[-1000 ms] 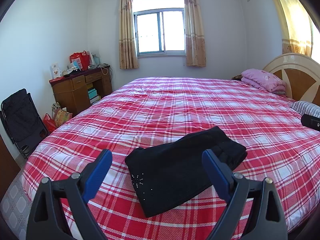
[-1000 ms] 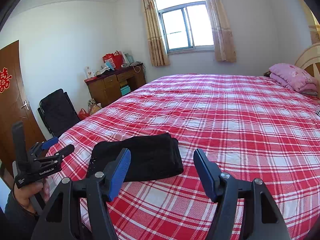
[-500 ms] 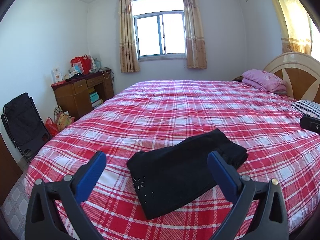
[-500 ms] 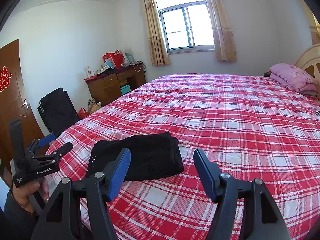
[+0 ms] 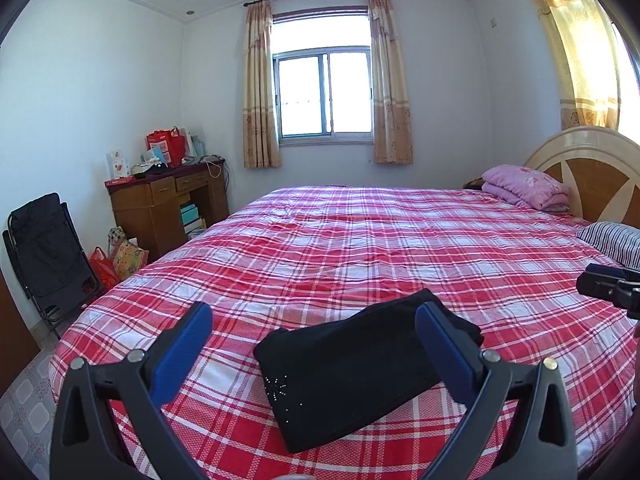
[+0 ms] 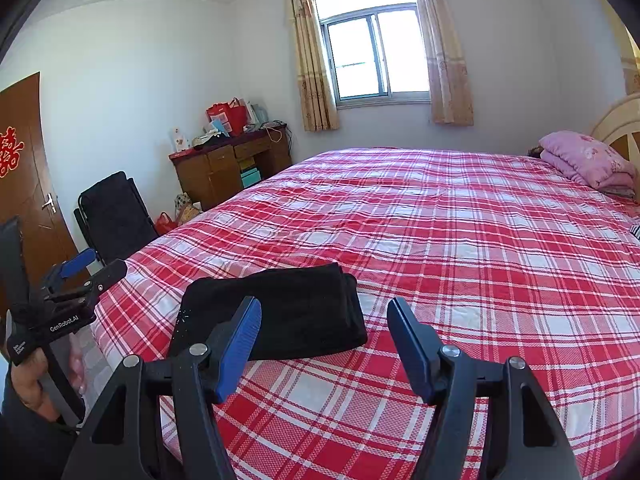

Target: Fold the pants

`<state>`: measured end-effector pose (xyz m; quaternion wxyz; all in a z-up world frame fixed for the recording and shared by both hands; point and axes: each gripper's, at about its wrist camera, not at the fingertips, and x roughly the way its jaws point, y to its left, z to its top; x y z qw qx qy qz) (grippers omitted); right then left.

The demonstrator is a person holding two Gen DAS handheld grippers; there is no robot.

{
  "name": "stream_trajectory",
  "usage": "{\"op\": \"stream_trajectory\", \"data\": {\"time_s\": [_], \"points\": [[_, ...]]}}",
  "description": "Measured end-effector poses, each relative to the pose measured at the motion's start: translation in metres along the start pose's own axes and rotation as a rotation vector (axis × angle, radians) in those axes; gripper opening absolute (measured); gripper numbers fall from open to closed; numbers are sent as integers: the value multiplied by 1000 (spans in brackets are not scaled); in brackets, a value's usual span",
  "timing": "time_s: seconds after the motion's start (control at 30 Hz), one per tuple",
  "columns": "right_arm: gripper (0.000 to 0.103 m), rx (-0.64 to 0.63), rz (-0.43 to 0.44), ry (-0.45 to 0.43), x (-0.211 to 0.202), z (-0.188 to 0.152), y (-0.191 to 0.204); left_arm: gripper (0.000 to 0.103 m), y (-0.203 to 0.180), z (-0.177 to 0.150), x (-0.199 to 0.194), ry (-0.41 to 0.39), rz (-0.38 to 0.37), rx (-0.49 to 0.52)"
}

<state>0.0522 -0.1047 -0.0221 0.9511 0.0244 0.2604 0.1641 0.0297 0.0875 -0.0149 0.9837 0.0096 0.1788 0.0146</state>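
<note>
the left wrist view shows a striped pillow (image 5: 614, 242) by the headboard (image 5: 592, 176) and the tip of the right gripper (image 5: 608, 288) at its right border; the right wrist view shows neither of the first two, but does show a brown door (image 6: 24, 184) and a hand (image 6: 28, 384) holding the left gripper (image 6: 76, 276). in its own view the left gripper (image 5: 314, 340) has its jaws wide apart, just opened further, holding nothing, the folded black pants (image 5: 360, 368) lying beyond and between them untouched. the right gripper (image 6: 324, 344) has its jaws parted and empty too, apart from the cloth. the pants (image 6: 280, 316) lie flat on the red plaid bed (image 6: 460, 240), near its foot edge and toward the corner nearest the door. their long axis runs roughly along that edge, slightly slanted, the end with small sparkling studs toward the door-side corner, the thicker layered end toward the headboard side.
</note>
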Motion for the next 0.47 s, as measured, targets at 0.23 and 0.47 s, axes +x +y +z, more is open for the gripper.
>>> {"op": "stream_trajectory", "data": {"time_s": [0.23,0.47], "points": [[67,-20,-9,7,2,-1,5,103,0,-6,12,50,25,-9],[67,-31,-11,15,4,-2,7,103,0,-13,17,73,35,-9]]}}
